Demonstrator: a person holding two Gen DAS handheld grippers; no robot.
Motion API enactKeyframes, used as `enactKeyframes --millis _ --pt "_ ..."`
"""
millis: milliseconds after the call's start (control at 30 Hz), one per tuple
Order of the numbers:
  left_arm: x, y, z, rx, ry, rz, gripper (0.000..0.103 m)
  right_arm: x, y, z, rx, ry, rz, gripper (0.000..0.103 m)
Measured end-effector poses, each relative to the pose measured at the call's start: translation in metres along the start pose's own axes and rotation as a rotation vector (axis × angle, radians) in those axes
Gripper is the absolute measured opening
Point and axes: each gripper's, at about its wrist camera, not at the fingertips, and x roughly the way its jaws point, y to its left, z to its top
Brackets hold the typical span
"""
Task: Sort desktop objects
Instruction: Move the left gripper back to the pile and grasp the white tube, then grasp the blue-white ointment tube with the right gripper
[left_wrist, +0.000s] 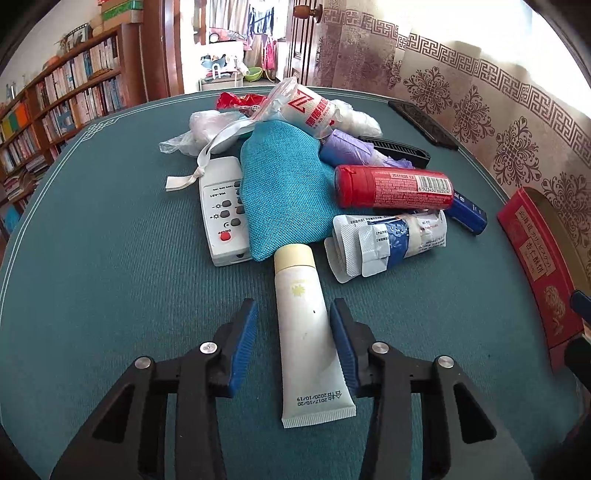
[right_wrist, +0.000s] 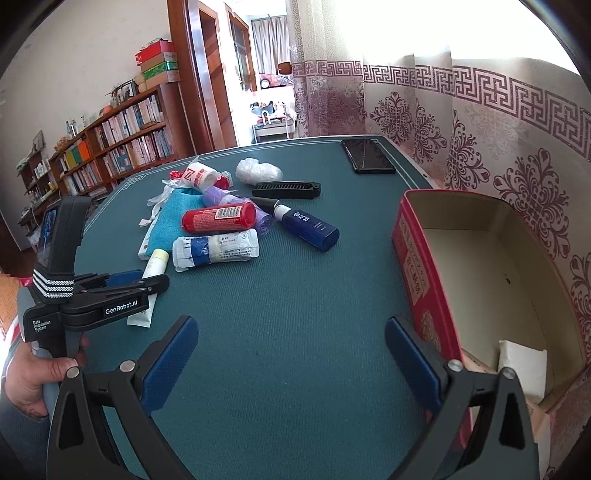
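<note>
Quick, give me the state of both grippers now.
Left gripper: around the white tube, right pad touching, left pad apart; not yet clamped.
Right gripper: wide open, holding nothing.

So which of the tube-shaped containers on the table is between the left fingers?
The white tube with the cream cap; the red canister and dark blue bottle lie farther off in the pile.

On the bench (right_wrist: 295, 332) a pile of objects (right_wrist: 229, 218) lies left of an open box (right_wrist: 417, 266), with a phone (right_wrist: 367, 157) behind them and a tube (left_wrist: 306, 325) nearest the viewer.
</note>
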Motion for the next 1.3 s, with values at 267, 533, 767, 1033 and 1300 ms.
enactKeyframes --millis 267,533,767,1033,1300 --pt "-0.008 0.008 -0.003 -0.028 -0.031 -0.031 0.029 0.045 0.034 0.025 -0.117 0.068 0.063 0.102" --pt "-0.02 0.02 0.001 -0.089 -0.084 -0.057 0.029 0.1 0.04 0.05 -0.155 0.126 0.093 0.102" --pt "-0.013 0.025 -0.001 -0.108 -0.059 -0.053 0.028 0.137 0.034 0.069 -0.078 0.174 0.179 0.102" --pt "-0.014 0.028 -0.001 -0.11 -0.064 -0.008 0.028 0.114 0.055 0.042 -0.162 0.249 0.373 0.102" --pt "-0.014 0.032 -0.002 -0.104 -0.072 0.039 0.028 0.088 0.063 0.035 -0.266 0.192 0.367 0.102"
